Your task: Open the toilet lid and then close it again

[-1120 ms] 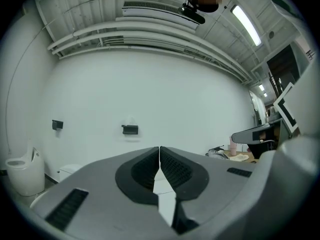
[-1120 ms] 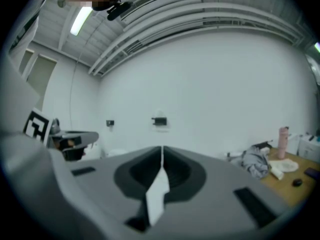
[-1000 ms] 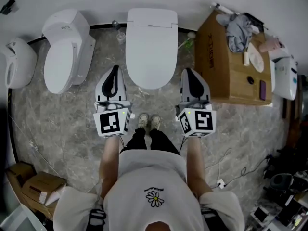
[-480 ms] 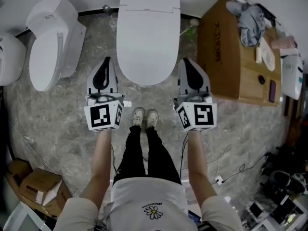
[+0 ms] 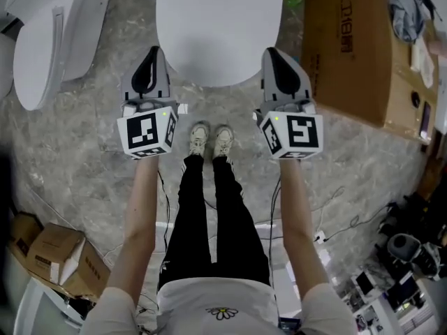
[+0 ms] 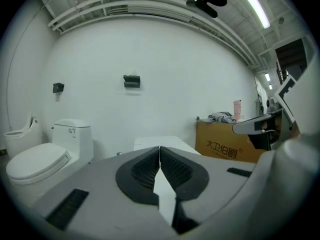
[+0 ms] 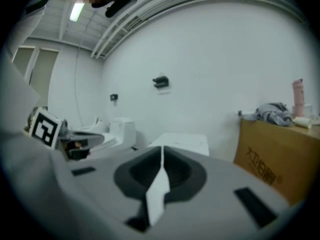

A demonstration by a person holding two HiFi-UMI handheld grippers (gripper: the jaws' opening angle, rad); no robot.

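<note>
A white toilet with its lid (image 5: 218,26) down lies straight ahead of the person's feet in the head view. My left gripper (image 5: 148,61) hangs beside the bowl's front left edge, shut and empty. At the front right edge my right gripper (image 5: 276,60) is also shut with nothing in it. Neither touches the toilet. In the left gripper view the closed lid (image 6: 165,143) shows just past the shut jaws, and in the right gripper view the lid (image 7: 185,140) lies beyond the jaw tips.
A second white toilet (image 5: 49,33) stands to the left. A big cardboard box (image 5: 356,47) with clothes and small items on top stands to the right. Cardboard boxes (image 5: 52,257) lie bottom left, cables and gear (image 5: 391,271) bottom right. The floor is grey marble tile.
Both grippers have sunk, staying beside the toilet's front edge. The head view has tilted down and moved closer; the toilet's tank end has left the frame.
</note>
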